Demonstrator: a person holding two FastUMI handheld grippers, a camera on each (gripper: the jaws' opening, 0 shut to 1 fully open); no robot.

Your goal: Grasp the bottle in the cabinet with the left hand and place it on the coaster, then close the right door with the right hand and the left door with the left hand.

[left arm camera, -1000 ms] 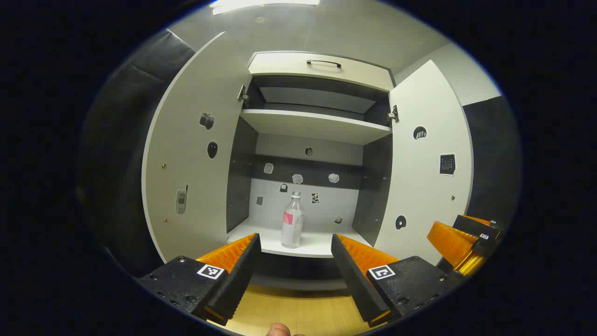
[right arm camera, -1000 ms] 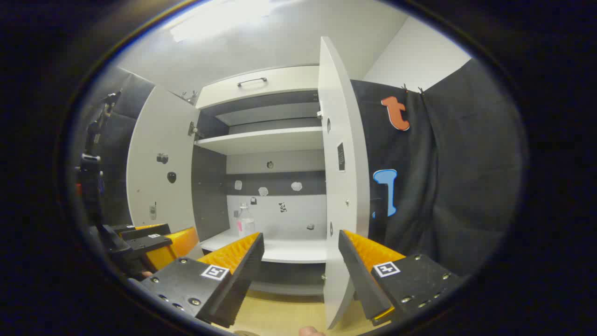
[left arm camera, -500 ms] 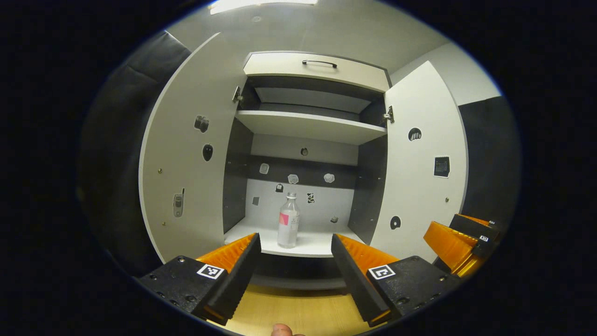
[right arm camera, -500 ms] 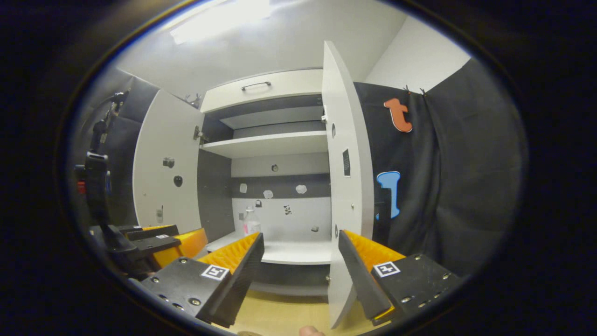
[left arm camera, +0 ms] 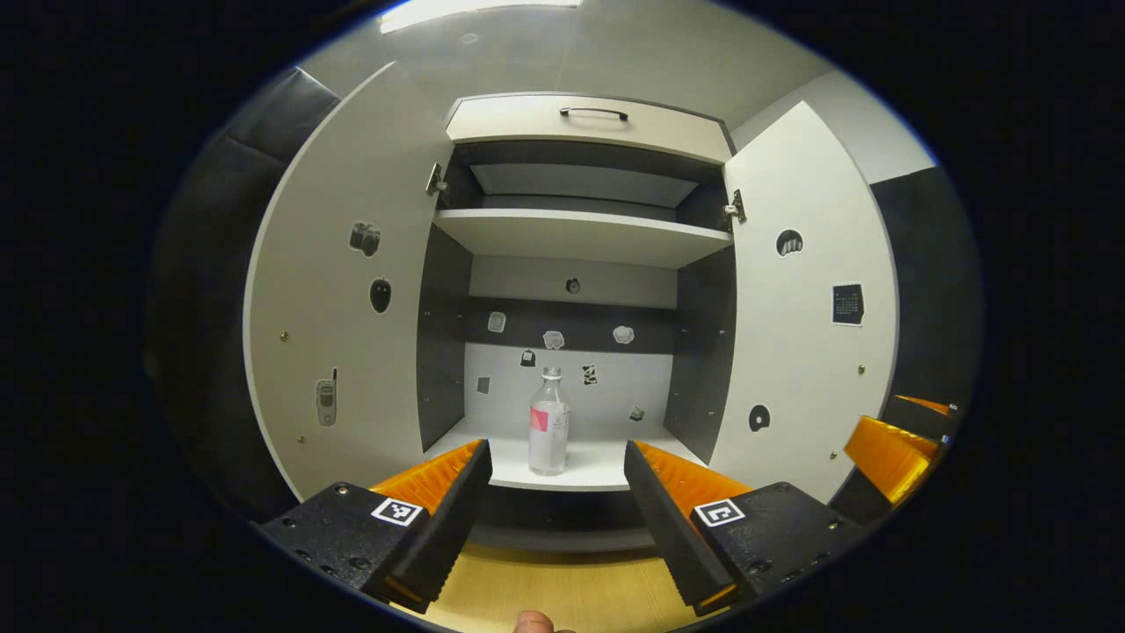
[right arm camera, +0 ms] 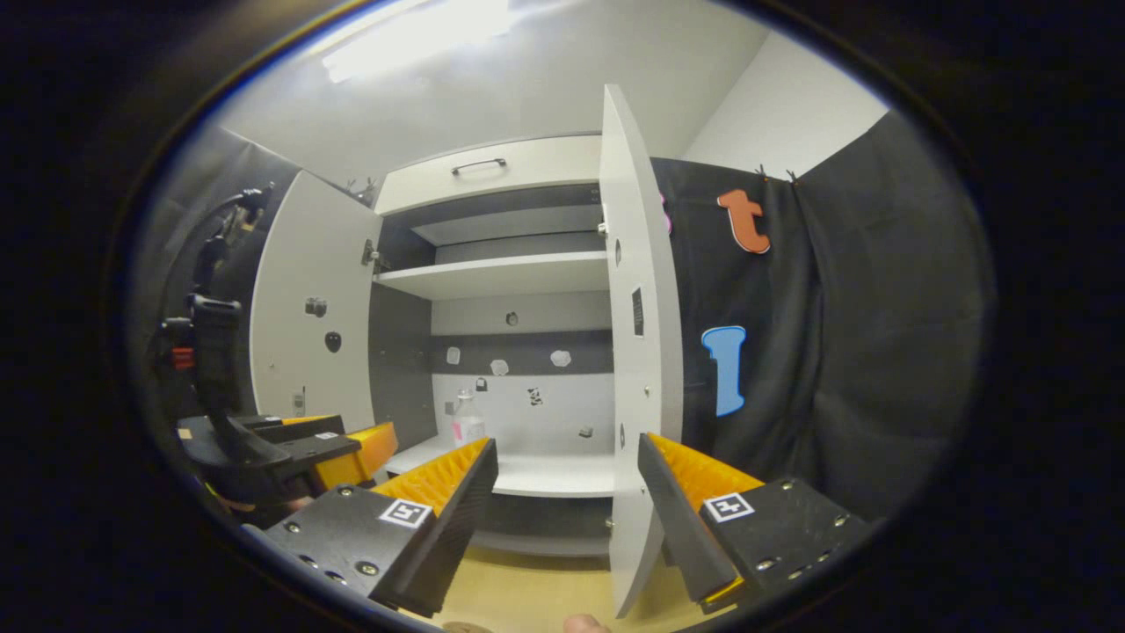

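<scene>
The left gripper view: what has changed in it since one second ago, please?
Little. The bottle and cabinet look slightly larger and more centred between the left tongs, so the tongs have eased toward it. The right tongs sit nearer the picture's right edge. Nothing was grasped; both tongs are open as before, and both doors are open too.

1. A pale wooden surface [left arm camera: 562,591] lies below the cupboard.
2. A white upper shelf [left arm camera: 576,236] spans the dark-sided interior.
3. A white top drawer front [left arm camera: 584,130] carries a slim dark bar handle [left arm camera: 594,112].
4. Small grey and black stickers [left arm camera: 553,339] dot the back panel.
5. A bright ceiling light [right arm camera: 413,40] glows overhead.
</scene>
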